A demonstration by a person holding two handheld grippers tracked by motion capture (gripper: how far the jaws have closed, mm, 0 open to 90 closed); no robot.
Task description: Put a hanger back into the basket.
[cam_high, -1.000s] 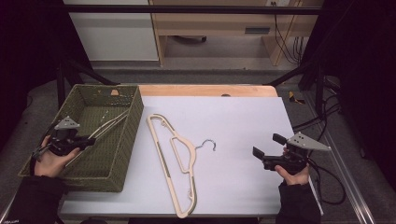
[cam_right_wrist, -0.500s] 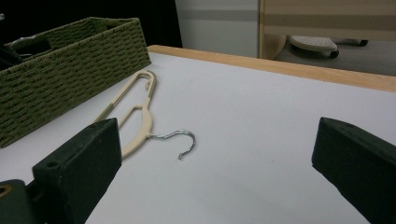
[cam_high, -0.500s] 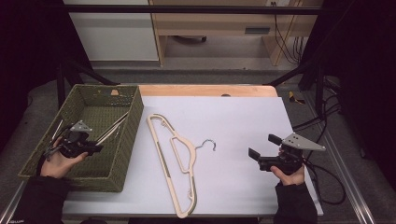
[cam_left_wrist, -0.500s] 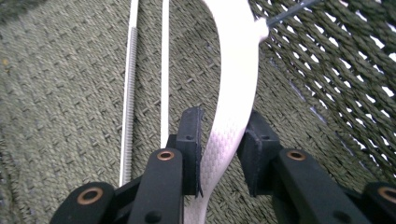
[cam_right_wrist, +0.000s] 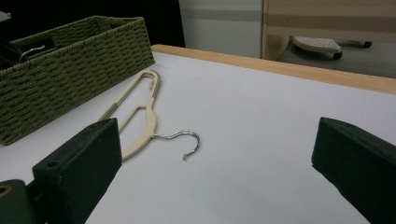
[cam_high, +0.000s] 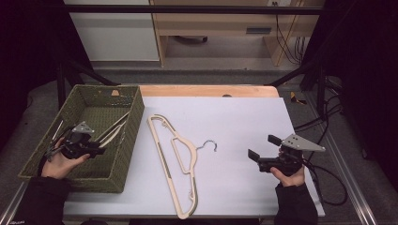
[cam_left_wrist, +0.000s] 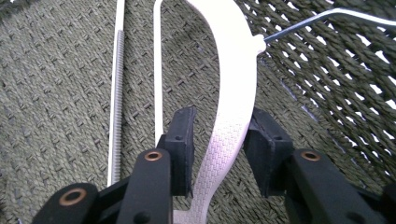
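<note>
Over basket [cam_high: 42, 159], left tongs [cam_left_wrist: 219, 154] just been opening, hanger [cam_left_wrist: 233, 93] between; right tongs [cam_right_wrist: 215, 172] spread

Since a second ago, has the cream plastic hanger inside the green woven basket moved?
Yes. The cream plastic hanger has sunk from leaning over the green woven basket's right rim to lying inside it, and the left hand-held gripper has just been opening around it.

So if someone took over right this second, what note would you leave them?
Left hand-held gripper: inside the green basket, jaws just opening around the white hanger; one pad looks off it, the other may still touch.
Right hand-held gripper: open, empty, above the table.
Done: one hanger lies in the basket.
Left: the beige hanger lies on the table, probably next for the basket.
</note>
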